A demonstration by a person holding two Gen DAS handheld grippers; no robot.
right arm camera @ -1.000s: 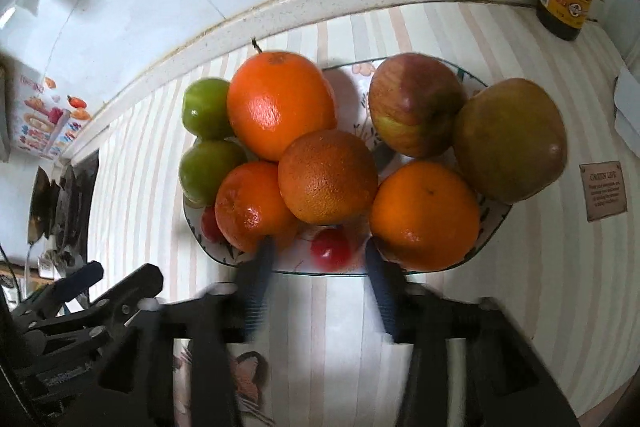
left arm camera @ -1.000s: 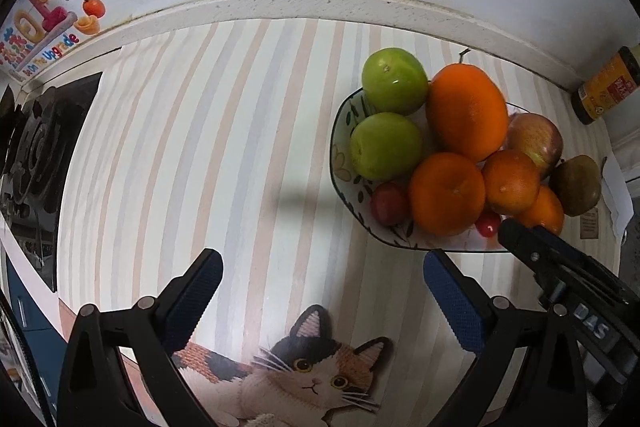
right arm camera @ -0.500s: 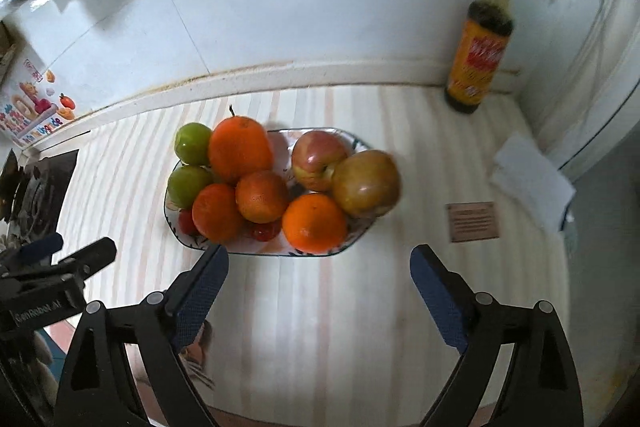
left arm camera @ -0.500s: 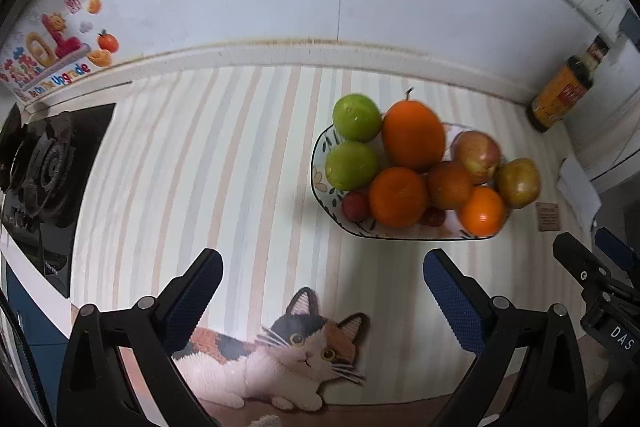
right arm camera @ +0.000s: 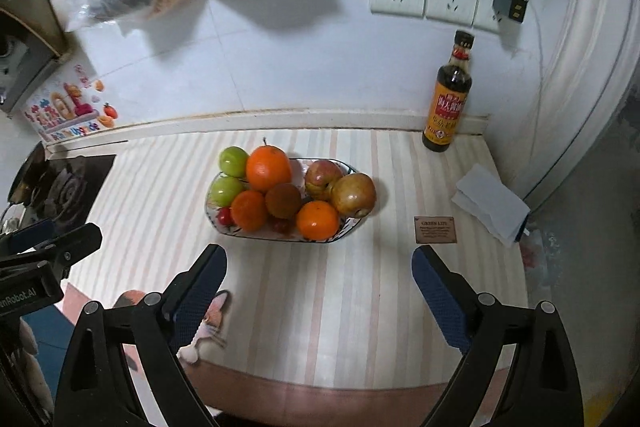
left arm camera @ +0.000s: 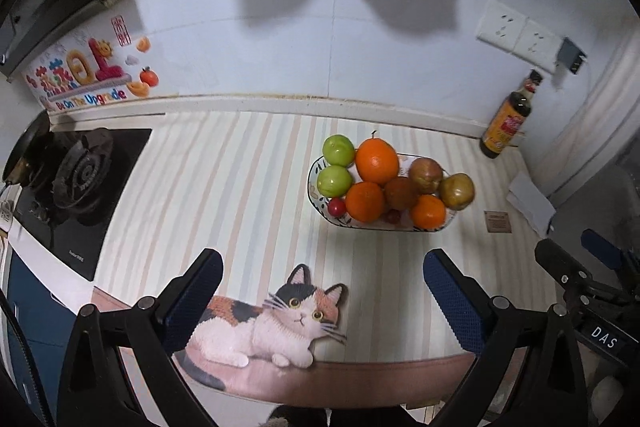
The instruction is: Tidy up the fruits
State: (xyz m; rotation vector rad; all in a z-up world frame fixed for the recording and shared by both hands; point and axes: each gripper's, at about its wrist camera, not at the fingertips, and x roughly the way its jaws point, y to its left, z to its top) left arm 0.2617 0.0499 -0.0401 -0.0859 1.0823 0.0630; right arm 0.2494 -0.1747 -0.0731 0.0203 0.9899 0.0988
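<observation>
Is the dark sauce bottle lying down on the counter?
No, the sauce bottle stands upright against the wall at the back of the counter, to the right of the fruit plate.

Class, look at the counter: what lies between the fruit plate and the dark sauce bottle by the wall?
Nothing: in the right wrist view only bare striped mat separates the fruit plate from the sauce bottle.

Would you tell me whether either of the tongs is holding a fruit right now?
Nothing is held: left tongs and right tongs both stand open above the counter.
</observation>
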